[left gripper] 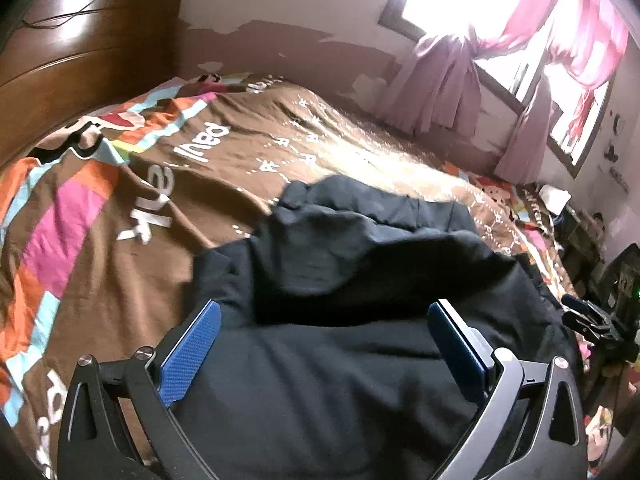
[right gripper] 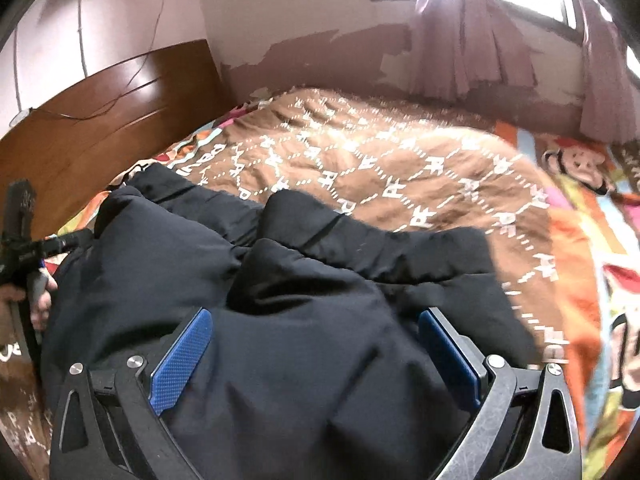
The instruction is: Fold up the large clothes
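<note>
A large black padded garment (left gripper: 340, 280) lies bunched on a bed with a brown patterned cover (left gripper: 168, 216). My left gripper (left gripper: 326, 312) is open, its blue-padded fingers spread just above the near part of the garment, holding nothing. In the right wrist view the same black garment (right gripper: 304, 300) fills the lower middle, and my right gripper (right gripper: 314, 320) is open over it with the jaws wide apart and empty. The right gripper shows at the right edge of the left wrist view (left gripper: 600, 320); the left gripper shows at the left edge of the right wrist view (right gripper: 28, 248).
A wooden headboard (left gripper: 80, 48) stands at the left end of the bed. A wall with peeling paint and a window with pink curtains (left gripper: 540, 60) lie beyond the bed. Dark clutter (left gripper: 580, 236) sits by the bed's far right corner.
</note>
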Demonstrator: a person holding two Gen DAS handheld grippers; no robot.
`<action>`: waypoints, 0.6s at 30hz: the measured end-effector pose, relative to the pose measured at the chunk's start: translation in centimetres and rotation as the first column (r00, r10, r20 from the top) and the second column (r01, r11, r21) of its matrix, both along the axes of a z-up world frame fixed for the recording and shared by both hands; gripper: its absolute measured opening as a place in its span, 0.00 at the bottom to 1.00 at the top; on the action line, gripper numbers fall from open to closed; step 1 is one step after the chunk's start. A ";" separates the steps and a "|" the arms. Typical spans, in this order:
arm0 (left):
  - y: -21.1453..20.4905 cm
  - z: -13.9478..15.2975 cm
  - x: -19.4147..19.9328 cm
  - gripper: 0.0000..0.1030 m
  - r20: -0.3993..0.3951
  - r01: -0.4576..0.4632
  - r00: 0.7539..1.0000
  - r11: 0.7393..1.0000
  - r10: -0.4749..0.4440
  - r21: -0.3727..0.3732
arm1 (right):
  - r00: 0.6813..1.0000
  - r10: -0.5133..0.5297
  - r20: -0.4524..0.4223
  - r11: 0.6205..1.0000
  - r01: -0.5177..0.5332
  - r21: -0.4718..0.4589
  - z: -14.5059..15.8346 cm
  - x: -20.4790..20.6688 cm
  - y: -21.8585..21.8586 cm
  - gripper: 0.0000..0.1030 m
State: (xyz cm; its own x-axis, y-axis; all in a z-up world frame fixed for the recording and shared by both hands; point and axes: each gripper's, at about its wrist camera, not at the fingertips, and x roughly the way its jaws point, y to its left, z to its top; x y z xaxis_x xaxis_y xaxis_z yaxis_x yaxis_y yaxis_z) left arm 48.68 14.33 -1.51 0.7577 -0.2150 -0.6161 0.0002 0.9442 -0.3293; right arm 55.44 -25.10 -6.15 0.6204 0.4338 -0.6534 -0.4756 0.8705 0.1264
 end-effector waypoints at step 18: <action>4.4 -4.4 0.6 0.99 -0.249 0.092 0.959 0.981 -0.133 -0.171 | 0.947 -0.174 -0.270 0.970 0.212 0.119 -4.2 1.6 -10.2 1.00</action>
State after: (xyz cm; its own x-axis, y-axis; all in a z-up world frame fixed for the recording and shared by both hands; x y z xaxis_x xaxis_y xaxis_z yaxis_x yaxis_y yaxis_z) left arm 49.33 18.71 -5.95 0.5426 -0.3987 -0.7393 -0.0011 0.8798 -0.4753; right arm 57.02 -35.27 -10.33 0.5222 0.4240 -0.7400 -0.2351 0.9056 0.3530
